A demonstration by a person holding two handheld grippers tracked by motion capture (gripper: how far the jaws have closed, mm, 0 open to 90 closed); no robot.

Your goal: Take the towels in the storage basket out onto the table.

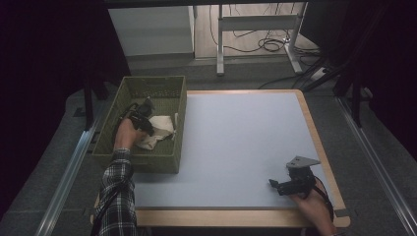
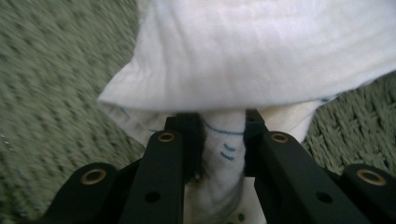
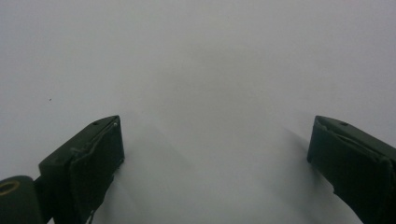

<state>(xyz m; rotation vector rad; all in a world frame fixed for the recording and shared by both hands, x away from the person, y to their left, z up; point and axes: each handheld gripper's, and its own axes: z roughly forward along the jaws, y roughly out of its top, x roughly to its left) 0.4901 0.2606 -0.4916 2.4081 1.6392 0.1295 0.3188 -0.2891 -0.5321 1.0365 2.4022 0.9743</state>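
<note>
From above, the left gripper (image 1: pixel 142 118) is reaching down into a green woven rectangular basket (image 1: pixel 177 98) sitting at the left edge of the pale grey tabletop (image 1: pixel 236 142), its tip on a crumpled white cloth (image 1: pixel 160 130) lying inside the basket. The right gripper (image 1: pixel 290 186) is resting well away from the basket, near the table's front right corner. In the left gripper view, the black jaws are pinching a fold of the cloth (image 2: pixel 224 154), which seems to carry faint blue stitching, over the basket's woven floor (image 2: pixel 46 93). In the right gripper view, the jaws are standing wide apart, gripping nothing, above bare tabletop (image 3: pixel 201 70).
</note>
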